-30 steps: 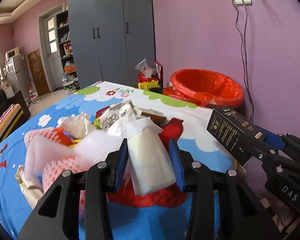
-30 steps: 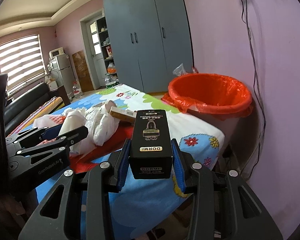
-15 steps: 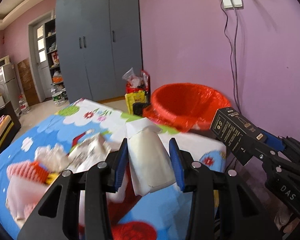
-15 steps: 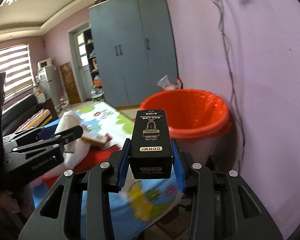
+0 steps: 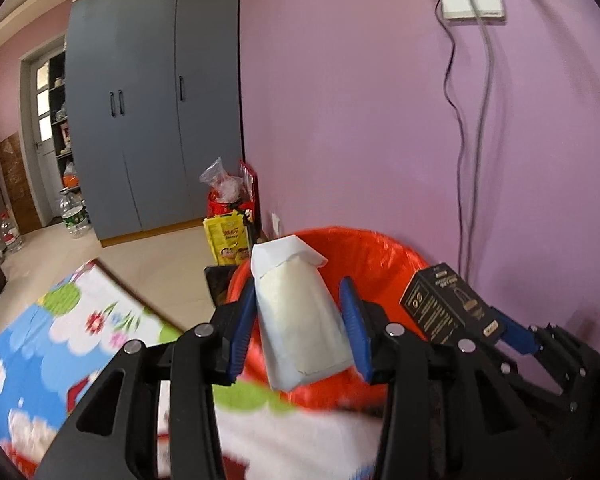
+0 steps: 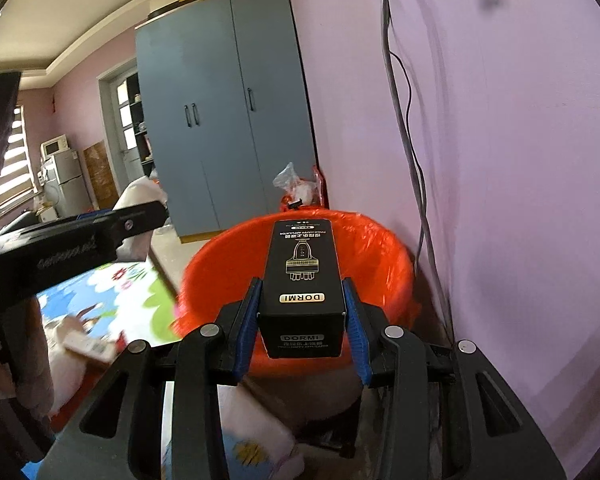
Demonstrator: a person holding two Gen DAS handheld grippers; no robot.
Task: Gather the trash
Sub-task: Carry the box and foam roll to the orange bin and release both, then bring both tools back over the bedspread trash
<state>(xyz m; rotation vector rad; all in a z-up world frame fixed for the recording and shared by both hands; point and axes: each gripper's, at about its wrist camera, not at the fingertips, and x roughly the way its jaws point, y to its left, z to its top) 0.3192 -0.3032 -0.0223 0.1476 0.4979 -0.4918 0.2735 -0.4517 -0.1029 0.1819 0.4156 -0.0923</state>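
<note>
The left gripper (image 5: 302,330) points slightly downward toward the red-lined bin (image 5: 364,252), its blue pads (image 5: 242,330) against the sides of a white packet (image 5: 300,320) that stands tilted between them, top end over the bin's near rim; its jaws are opening a little. The right gripper (image 6: 302,322), just to its right, also tips gently down and is clamped on a black box (image 6: 302,276) marked DORMI, which juts forward over the bin's open mouth. The bin stands against the purple wall (image 5: 360,100), beside the corner of the flowered table (image 5: 60,340). More litter (image 6: 84,346) lies on the table at lower left.
</note>
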